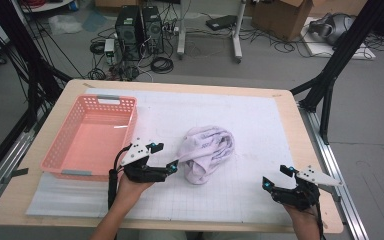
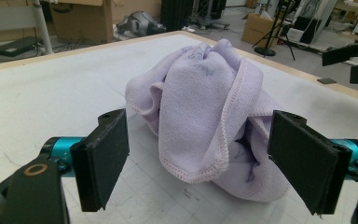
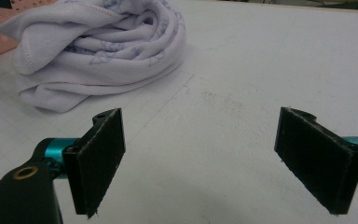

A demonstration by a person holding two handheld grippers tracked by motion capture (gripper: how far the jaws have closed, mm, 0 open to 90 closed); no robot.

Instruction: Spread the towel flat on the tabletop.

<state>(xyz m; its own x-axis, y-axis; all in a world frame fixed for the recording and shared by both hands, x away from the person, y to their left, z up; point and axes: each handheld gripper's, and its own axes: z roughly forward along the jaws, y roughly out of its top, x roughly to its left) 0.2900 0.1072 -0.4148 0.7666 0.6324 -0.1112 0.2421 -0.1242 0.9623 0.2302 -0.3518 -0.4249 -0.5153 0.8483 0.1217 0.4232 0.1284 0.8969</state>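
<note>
— Between the jaws of the left gripper (image 2: 198,161), what was there?

— Those jaws stood wide apart, and the crumpled lilac towel (image 2: 209,116) sat just ahead of them, bulging into the gap without either pad pressing it. From the high view, the left gripper (image 1: 164,156) was just beside the towel's (image 1: 206,152) left edge, its nearer tip at the cloth; whether it touched, I couldn't tell.

— And the right gripper?

— Its jaws were wide as well, holding nothing. In the right gripper view, the right gripper (image 3: 200,161) hung over bare white mat (image 3: 242,84), with the towel (image 3: 98,51) farther off at the upper left. In the high view, the right gripper (image 1: 276,177) was near the front right of the tabletop (image 1: 290,107), well apart from the towel.

— Where did the towel lie overall?

— Bunched in a heap near the middle of the gridded mat (image 1: 250,130), right of the pink basket (image 1: 65,145). The basket sat at the mat's left side, close behind the left gripper.

— And the hands?

— A person's left hand (image 1: 130,187) and right hand (image 1: 305,220) came in from the bottom edge, each gripping its tool.
</note>
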